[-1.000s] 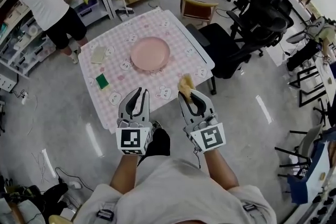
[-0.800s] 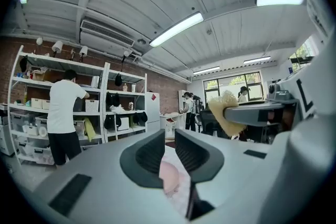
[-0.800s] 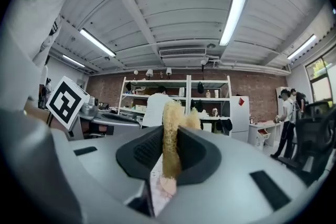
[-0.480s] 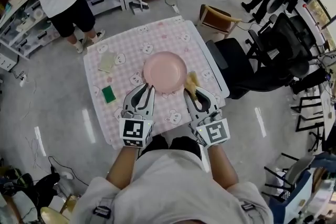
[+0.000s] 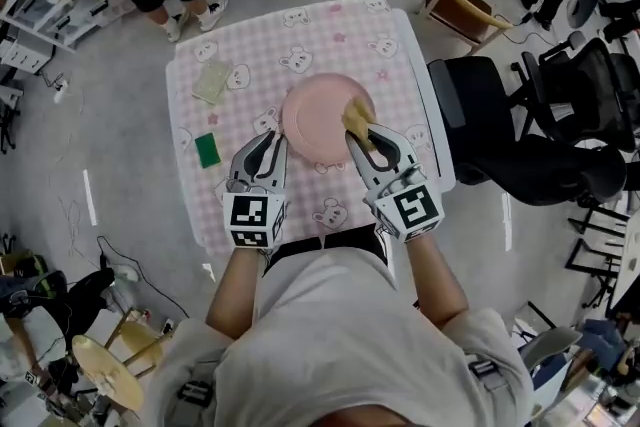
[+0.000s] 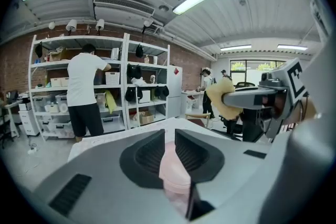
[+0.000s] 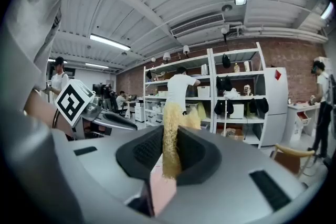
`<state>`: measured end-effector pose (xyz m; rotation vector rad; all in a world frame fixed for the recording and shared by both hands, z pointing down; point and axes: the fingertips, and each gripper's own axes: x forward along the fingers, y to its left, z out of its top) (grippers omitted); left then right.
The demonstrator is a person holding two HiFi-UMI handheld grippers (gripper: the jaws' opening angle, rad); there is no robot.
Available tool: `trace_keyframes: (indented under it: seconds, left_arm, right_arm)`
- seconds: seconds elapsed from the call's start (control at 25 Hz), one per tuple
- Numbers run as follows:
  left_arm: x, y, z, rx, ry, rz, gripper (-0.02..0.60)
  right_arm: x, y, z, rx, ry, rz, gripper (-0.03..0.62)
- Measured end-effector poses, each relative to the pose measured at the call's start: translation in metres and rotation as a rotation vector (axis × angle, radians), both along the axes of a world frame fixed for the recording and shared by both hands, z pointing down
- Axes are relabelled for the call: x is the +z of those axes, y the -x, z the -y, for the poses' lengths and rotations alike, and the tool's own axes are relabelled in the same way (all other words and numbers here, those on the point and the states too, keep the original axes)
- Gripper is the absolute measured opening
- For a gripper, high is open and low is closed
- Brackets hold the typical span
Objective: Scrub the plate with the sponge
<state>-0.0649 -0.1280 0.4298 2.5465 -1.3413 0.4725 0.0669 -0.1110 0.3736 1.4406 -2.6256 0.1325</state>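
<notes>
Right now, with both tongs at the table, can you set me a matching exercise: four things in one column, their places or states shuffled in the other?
Things:
1. pink plate
2. yellow sponge
3. green sponge
4. pale cloth

Places or states:
A. clamped in the right tongs
B. lying loose, just left of the left tongs
C. lying loose, farther back on the tablecloth
D. rim caught in the left tongs

Pairs: 1-D, 2-A, 3-B, 4-C.

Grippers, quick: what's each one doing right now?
Left gripper: jaws closed on the rim of the pink plate.
Right gripper: jaws closed on the yellow sponge.
</notes>
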Motion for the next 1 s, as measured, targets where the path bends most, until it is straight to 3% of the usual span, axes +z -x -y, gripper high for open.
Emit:
trace_keyframes:
  seconds: [0.12,0.36,0.48,0.64,1.0]
  left_arm:
    - [0.020,-0.001,0.009,-0.076,0.056,0.044,0.071]
    - [0.082,-0.005,0.014,-0.226,0.258,-0.006,0.071]
    - [0.112,0.000,0.007,-0.270,0.342,0.009,0.072]
    - [0.144,0.006,0.001,-0.300,0.441,0.020,0.072]
    - [0.205,0.009,0.011,-0.343,0.630,-0.132,0.080]
  right_arm:
    - [0.017,-0.002,0.020,-0.111,0.032,0.024,0.064]
    - [0.066,-0.010,0.053,-0.273,0.097,-0.026,0.064]
    - [0.095,-0.005,0.060,-0.323,0.159,-0.029,0.065]
    - [0.126,0.000,0.060,-0.360,0.245,-0.038,0.066]
    - [0.180,-0.004,0.062,-0.320,0.361,-0.099,0.066]
